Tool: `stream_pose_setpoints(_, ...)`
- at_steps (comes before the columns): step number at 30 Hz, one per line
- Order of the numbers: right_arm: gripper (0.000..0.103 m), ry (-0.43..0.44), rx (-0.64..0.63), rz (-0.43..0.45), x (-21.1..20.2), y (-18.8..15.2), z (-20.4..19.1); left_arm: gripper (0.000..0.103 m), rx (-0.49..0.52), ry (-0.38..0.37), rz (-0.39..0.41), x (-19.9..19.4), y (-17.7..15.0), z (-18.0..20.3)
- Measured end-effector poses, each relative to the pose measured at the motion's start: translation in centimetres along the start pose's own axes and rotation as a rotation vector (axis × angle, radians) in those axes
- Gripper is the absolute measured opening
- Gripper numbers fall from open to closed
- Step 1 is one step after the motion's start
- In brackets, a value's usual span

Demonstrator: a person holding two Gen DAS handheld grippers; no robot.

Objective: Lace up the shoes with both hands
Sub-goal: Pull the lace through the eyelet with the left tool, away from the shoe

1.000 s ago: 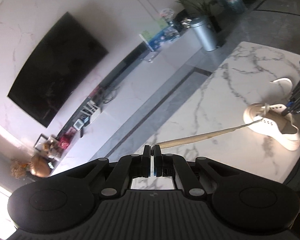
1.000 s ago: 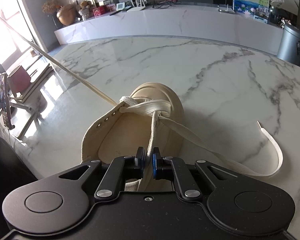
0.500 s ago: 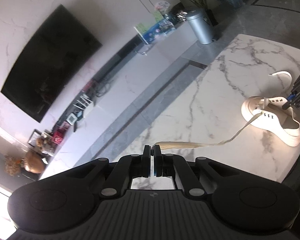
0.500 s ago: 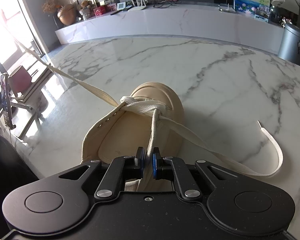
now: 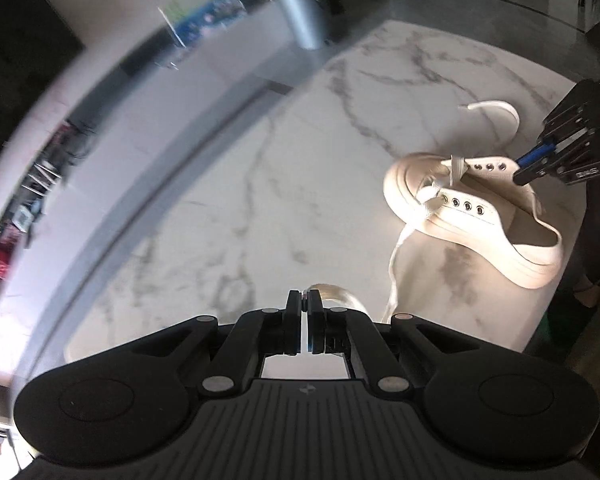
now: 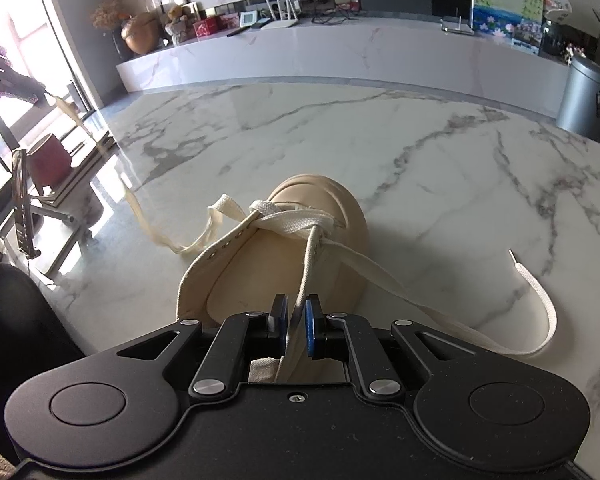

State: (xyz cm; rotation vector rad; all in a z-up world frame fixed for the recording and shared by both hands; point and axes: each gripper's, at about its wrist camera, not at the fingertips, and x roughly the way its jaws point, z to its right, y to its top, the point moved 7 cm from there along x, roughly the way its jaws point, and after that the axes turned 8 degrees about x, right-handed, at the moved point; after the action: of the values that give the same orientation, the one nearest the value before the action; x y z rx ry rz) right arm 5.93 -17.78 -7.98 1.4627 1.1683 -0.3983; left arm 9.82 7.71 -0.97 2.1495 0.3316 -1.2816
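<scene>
The lace [image 5: 396, 280] you drew taut has gone slack. Your left tool [image 5: 304, 312] stays clenched on it; your right tool [image 6: 296, 320] grips another strand above the shoe [image 6: 320, 216] on the desk [image 6: 440, 152]. Re-tension before threading.

No readable text anywhere (marks on the right tongs [image 5: 520, 168] illegible)

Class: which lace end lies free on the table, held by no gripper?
The tipped end right of the shoe; the left gripper holds the other.
</scene>
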Motion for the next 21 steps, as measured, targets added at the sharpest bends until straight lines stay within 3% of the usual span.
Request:
stream_pose_setpoints(11, 0.007, 0.049, -0.017, -0.027, -0.2, 0.3, 0.6, 0.002, -0.041, -0.04, -0.059, 10.2, 1.4, 0.2)
stream_pose_setpoints(21, 0.009, 0.046, -0.078, -0.032, -1.3, 1.4, 1.7, 0.002, -0.084, -0.081, -0.056, 14.0, 1.4, 0.5)
